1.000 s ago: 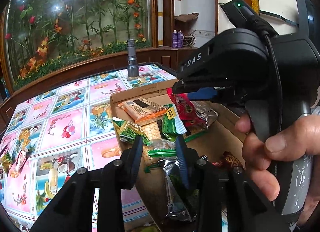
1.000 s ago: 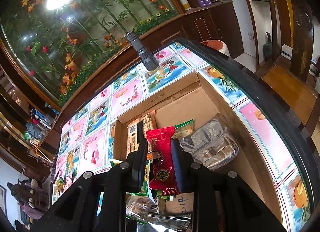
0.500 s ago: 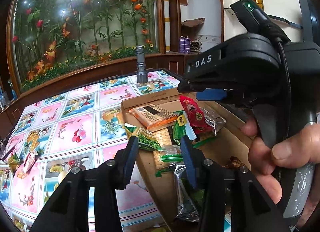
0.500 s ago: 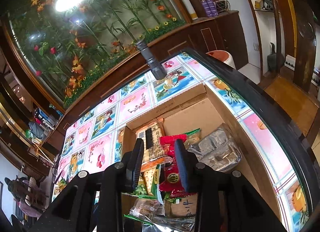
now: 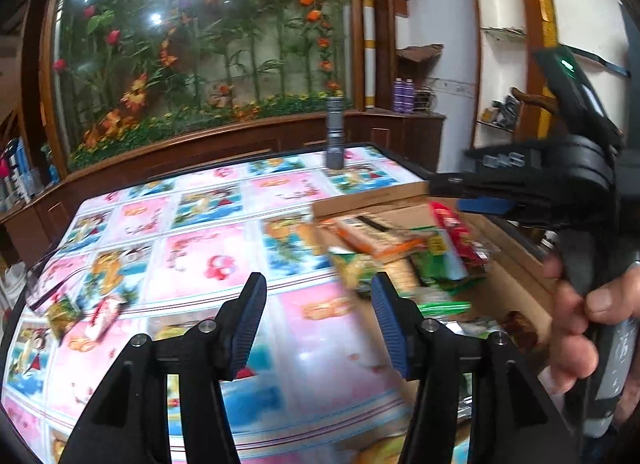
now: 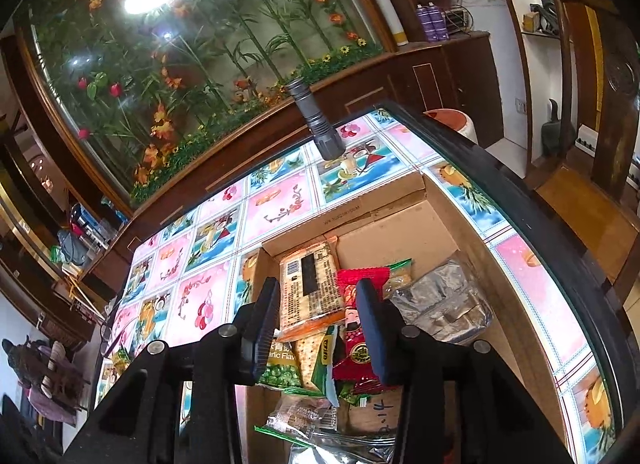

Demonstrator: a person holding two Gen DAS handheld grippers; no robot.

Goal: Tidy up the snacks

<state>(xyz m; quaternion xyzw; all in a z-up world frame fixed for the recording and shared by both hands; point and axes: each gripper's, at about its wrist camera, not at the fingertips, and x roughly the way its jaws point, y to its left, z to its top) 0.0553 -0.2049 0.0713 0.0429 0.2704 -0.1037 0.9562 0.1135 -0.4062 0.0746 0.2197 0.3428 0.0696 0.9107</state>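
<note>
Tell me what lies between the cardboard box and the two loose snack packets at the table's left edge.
In the left wrist view, only bare patterned tablecloth separates the cardboard box from the loose snack packets.

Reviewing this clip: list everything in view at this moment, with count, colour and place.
cardboard box: one, brown, open, on the table's right side
snack packets in box: several, orange, red, green, silver
snack packets on table: two or so, blurred, far left
flashlight: one, grey, upright beyond the box
tablecloth: one, pink and blue fruit squares
left gripper: open, empty, over the tablecloth
right gripper: open, empty, above the box
</note>
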